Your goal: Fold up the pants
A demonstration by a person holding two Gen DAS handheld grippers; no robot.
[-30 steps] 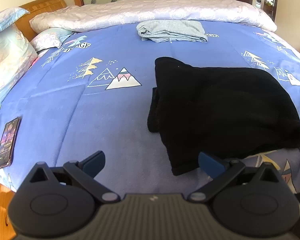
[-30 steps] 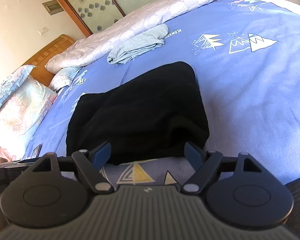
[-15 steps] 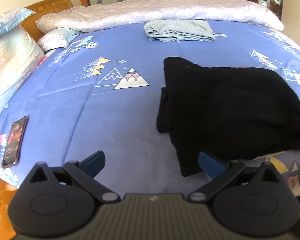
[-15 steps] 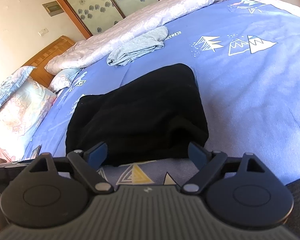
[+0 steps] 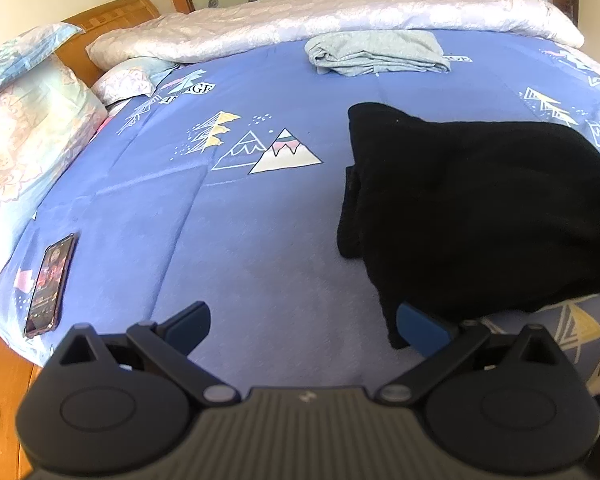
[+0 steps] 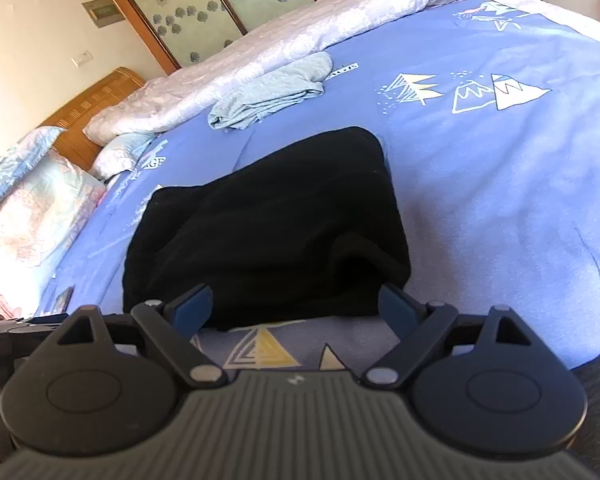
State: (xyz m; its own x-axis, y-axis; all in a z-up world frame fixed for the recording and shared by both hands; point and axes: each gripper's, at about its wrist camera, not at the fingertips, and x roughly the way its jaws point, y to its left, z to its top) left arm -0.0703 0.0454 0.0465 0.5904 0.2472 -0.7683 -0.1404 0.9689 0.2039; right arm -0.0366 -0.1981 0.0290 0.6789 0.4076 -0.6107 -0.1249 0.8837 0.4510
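The black pants (image 5: 472, 208) lie folded in a thick rectangular bundle on the blue bedspread (image 5: 228, 232), near the bed's front edge. They also show in the right wrist view (image 6: 268, 224). My left gripper (image 5: 304, 326) is open and empty, to the left of the bundle's near corner, with its right fingertip (image 5: 418, 326) close to the cloth. My right gripper (image 6: 296, 306) is open and empty, just in front of the bundle's near edge.
A folded grey garment (image 5: 376, 52) lies farther back on the bed, also in the right wrist view (image 6: 272, 94). A phone (image 5: 50, 284) lies near the left front edge. Pillows (image 5: 24, 120) and a pale quilt (image 5: 340, 16) line the back; a wooden headboard (image 5: 108, 16) stands behind.
The left gripper's view has shifted left, so the pants sit farther right in it. The right gripper has drawn back slightly. Both stay open; the pants have not moved.
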